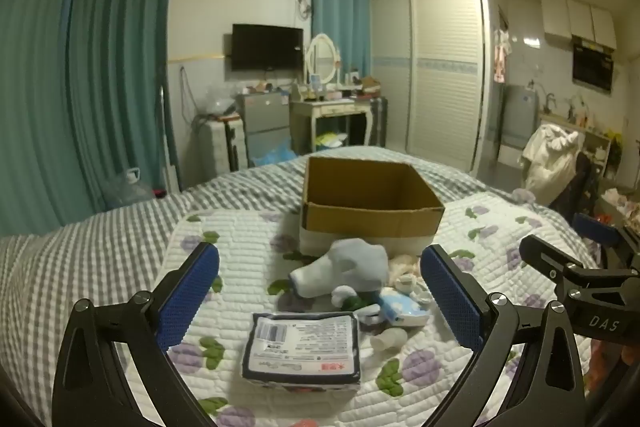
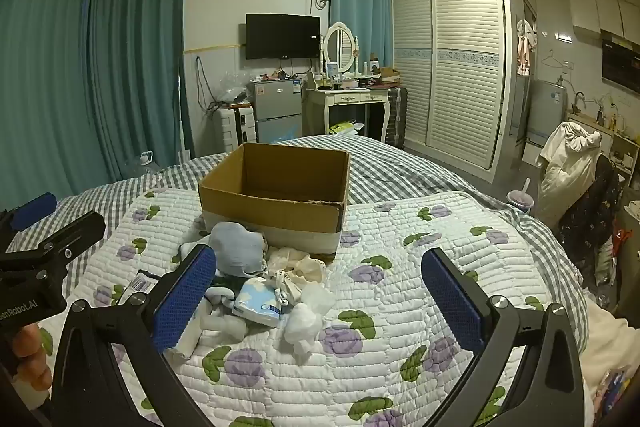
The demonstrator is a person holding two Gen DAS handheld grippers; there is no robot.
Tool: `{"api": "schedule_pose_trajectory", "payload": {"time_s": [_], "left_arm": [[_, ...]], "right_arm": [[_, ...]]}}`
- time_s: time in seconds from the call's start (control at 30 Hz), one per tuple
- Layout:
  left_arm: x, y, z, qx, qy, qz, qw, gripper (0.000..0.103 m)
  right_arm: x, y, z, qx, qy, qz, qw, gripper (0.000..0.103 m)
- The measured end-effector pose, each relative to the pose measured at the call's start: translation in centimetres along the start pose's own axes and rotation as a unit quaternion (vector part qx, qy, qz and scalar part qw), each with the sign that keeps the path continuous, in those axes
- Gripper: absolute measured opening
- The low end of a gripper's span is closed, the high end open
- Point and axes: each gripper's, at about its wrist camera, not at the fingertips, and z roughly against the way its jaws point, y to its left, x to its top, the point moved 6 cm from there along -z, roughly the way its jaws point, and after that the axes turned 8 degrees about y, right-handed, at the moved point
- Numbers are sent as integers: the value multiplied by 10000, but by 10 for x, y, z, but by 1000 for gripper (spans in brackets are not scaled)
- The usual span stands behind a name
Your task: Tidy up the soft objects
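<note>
I am facing the open cardboard box (image 1: 372, 203) at the far end of the floral quilt (image 1: 224, 251), with the soft pile lying between it and me. My left gripper (image 1: 320, 291) is hovering with fingers spread wide and empty, and the flat tissue pack (image 1: 302, 349) is sitting near and centred between them, its long axis running left to right. My right gripper (image 2: 320, 295) (equally wide and empty) is sitting right of the pile, so the left is nearer.

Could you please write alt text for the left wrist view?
Open left tongs hover over a quilt on a bed, framing a wrapped pack and, beyond it, a pile of soft items before an empty cardboard box. The right tongs show at right.
</note>
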Motion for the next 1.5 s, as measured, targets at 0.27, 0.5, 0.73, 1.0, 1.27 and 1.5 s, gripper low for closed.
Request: {"api": "schedule_pose_trajectory", "payload": {"time_s": [0.27,0.5,0.73,1.0,1.27,1.5], "left_arm": [[0,0,1,-1,-20,-4,10000,103],[-1,0,1,7,-2,-16,10000,103],[-2,-1,-2,25,10,-21,10000,103],[-3,-1,-5,29,32,-29,10000,103],[-5,-1,-3,20,28,-50,10000,103],[-4,1,-4,25,21,-52,10000,103]], "right_arm": [[0,-1,0,-12,-13,-5,10000,103],[-2,-1,0,-23,-2,17,10000,103],[1,0,-1,-25,9,18,10000,103],[-2,1,-4,-26,39,54,10000,103],[-2,1,-4,-25,46,57,10000,103],[-5,3,-6,-20,64,83,9999,103]]}}
